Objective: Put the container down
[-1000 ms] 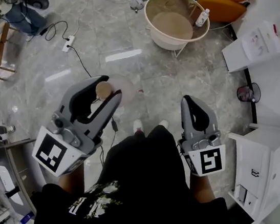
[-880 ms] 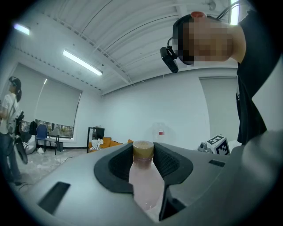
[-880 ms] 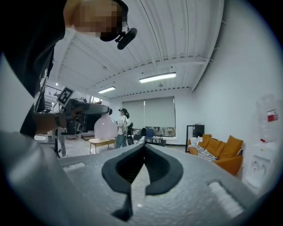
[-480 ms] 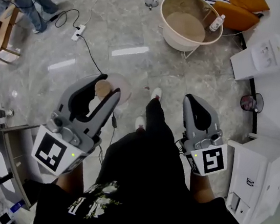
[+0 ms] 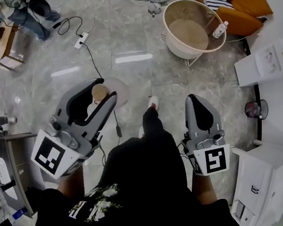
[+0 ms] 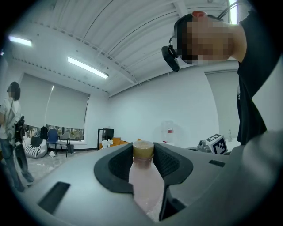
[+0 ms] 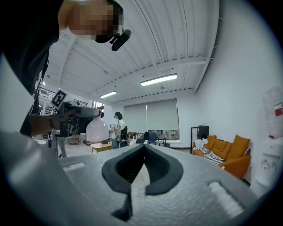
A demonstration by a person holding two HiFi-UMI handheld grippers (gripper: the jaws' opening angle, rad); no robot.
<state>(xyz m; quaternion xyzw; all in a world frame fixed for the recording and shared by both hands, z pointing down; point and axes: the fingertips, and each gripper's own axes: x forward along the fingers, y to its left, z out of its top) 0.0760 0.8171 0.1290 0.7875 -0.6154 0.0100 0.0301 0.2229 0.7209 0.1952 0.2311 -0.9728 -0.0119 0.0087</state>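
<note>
The container (image 5: 118, 89) is gripped at its neck by the left gripper (image 5: 102, 91) and held above the floor, well short of the tub (image 5: 182, 51). The right gripper (image 5: 197, 99) is clenched on nothing, equally far from the tub

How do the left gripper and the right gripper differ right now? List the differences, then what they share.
The left gripper is shut on the container, a pale pink bottle with a tan cap; the right gripper holds nothing. The bottle keeps the left gripper's jaws apart; the right gripper's jaws meet at their tips. Both are grey with dark pads and carry a marker cube.
</note>
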